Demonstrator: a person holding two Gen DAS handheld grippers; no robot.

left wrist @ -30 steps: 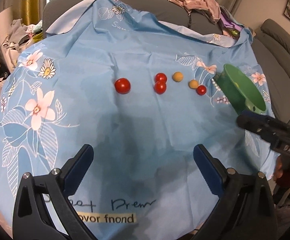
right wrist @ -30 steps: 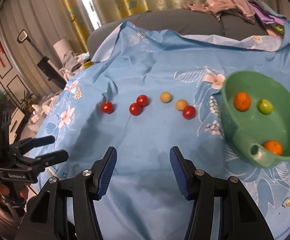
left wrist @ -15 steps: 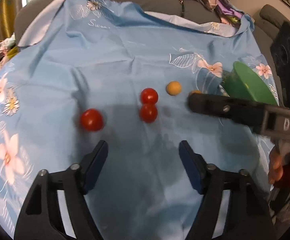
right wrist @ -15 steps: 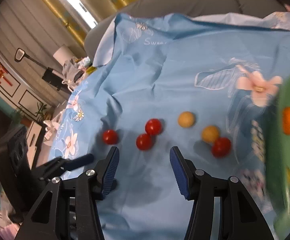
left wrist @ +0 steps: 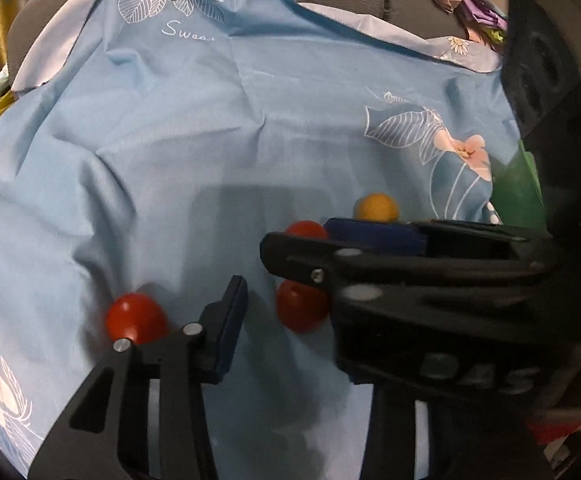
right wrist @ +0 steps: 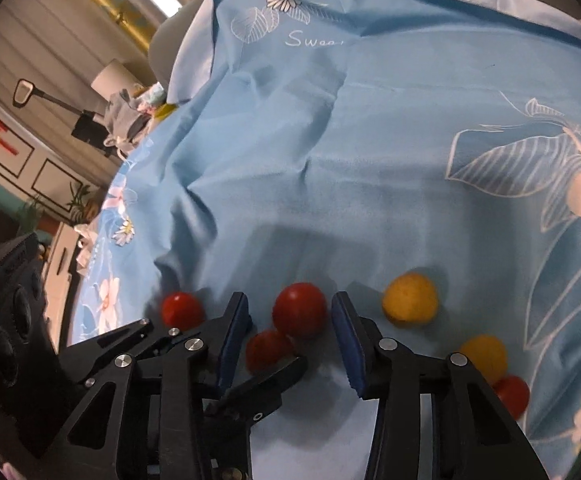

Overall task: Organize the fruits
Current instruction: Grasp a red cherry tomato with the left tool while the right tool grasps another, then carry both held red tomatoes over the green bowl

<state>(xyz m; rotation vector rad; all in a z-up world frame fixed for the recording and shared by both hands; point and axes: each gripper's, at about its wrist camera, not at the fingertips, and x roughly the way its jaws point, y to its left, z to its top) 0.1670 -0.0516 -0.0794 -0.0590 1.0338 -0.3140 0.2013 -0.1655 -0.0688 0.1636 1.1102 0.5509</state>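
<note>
Two red tomatoes touch each other on the blue flowered cloth [right wrist: 370, 160]. My right gripper [right wrist: 289, 308] straddles the farther tomato [right wrist: 299, 314]; its jaws are closing, with small gaps still showing at both pads. My left gripper [left wrist: 290, 300] comes in from the left around the nearer tomato [left wrist: 300, 310], jaws closing. Its left pad [left wrist: 230, 320] stands clear of the fruit. Its other finger is hidden behind the right gripper [left wrist: 302, 236], which crosses that view. In the right wrist view a left finger [right wrist: 266, 384] lies under the nearer tomato [right wrist: 268, 350].
A third red tomato [left wrist: 136, 318] lies just left of the pair. To the right sit two yellow fruits [right wrist: 410, 298] [right wrist: 484, 354] and another red tomato [right wrist: 510, 396]. The green bowl [left wrist: 516, 196] stands at the right. A grey sofa with clothes lies behind the cloth.
Both grippers have moved forward and down onto the pair of touching tomatoes. Both sets of jaws have narrowed, the left far more. The right gripper now crosses the left view close up.
</note>
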